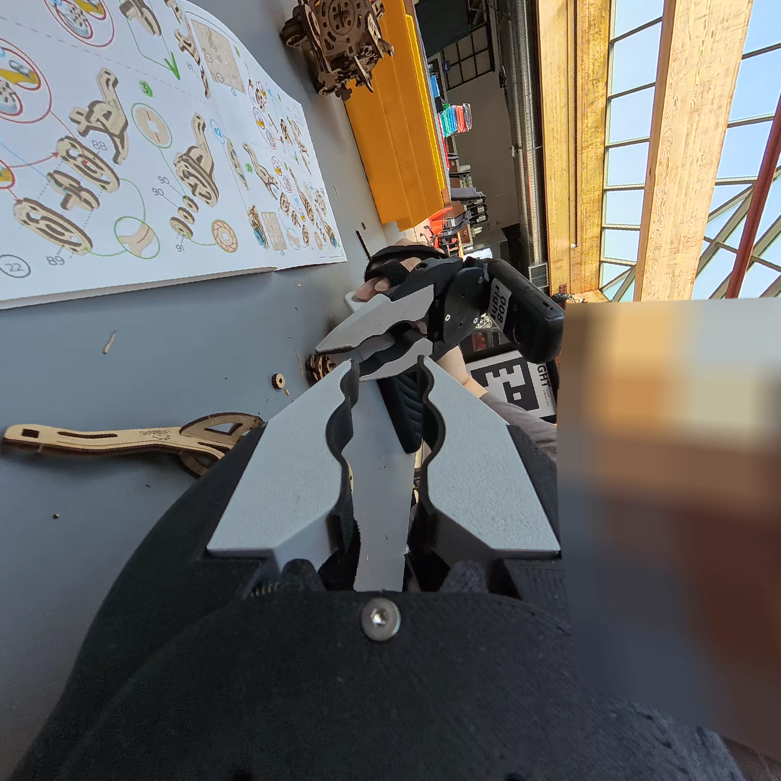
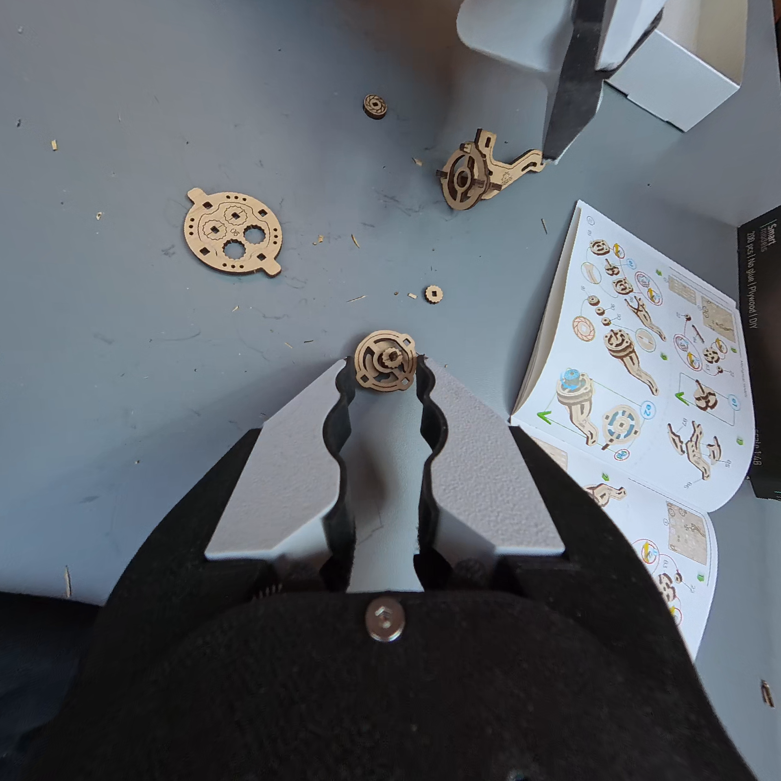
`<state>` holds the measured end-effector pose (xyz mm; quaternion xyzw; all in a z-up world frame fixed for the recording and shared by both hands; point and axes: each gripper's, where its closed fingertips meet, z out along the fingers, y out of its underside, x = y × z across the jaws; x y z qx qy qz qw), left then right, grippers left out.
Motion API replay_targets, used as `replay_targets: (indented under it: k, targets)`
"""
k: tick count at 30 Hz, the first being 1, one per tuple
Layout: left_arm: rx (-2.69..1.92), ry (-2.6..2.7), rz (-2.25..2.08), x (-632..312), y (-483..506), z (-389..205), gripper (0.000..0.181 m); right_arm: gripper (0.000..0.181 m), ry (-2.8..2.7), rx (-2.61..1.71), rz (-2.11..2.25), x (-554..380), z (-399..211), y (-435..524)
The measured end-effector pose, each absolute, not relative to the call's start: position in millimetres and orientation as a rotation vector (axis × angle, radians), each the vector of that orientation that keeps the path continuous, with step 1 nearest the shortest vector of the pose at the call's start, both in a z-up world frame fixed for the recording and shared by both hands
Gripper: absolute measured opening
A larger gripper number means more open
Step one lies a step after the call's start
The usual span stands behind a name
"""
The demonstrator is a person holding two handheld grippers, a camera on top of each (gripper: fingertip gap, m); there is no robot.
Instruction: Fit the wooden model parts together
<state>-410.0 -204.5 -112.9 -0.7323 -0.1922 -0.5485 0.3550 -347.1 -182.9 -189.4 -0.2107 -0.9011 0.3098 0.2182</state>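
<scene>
Now the right gripper (image 2: 385, 359) pinches a small round wooden disc assembly (image 2: 384, 360) between its fingertips, a toothed hub at the disc's centre facing the camera, held above the grey table (image 2: 126, 380). At ten o'clock from it a flat round plate with gear-shaped cutouts (image 2: 232, 231) lies on the table; a tiny loose gear (image 2: 433, 294) sits just beyond the disc at one o'clock, and a small ring (image 2: 375, 106) lies farther off at twelve. At one o'clock a wheel-and-arm subassembly (image 2: 477, 177) rests on the table, its arm tip touching a finger of the left gripper (image 1: 386, 365), whose jaws stand parted with nothing between them. An open instruction booklet (image 2: 642, 363) lies at three o'clock. From the left wrist, a long flat wooden arm piece (image 1: 126, 437) lies at nine o'clock.
</scene>
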Motion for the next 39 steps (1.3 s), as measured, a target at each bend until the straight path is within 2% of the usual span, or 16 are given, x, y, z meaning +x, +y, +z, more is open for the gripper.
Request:
replay_targets:
  k: [8, 17, 36, 39]
  targets:
    - [-1.893, -0.499, -1.419, -410, -205, -113, 0.026, 0.028, -2.481, -0.613, 0.918, -349, -191, -183]
    - [-1.895, -0.501, -1.421, -410, -205, -114, 0.026, 0.039, -2.46, -0.641, 1.045, -347, -184, -187]
    - [-1.894, -0.502, -1.42, -411, -205, -114, 0.026, 0.032, -2.434, -0.611, 1.015, -346, -188, -180]
    - [-1.896, -0.502, -1.42, -410, -205, -114, 0.026, 0.027, -2.433, -0.613, 1.02, -346, -188, -181]
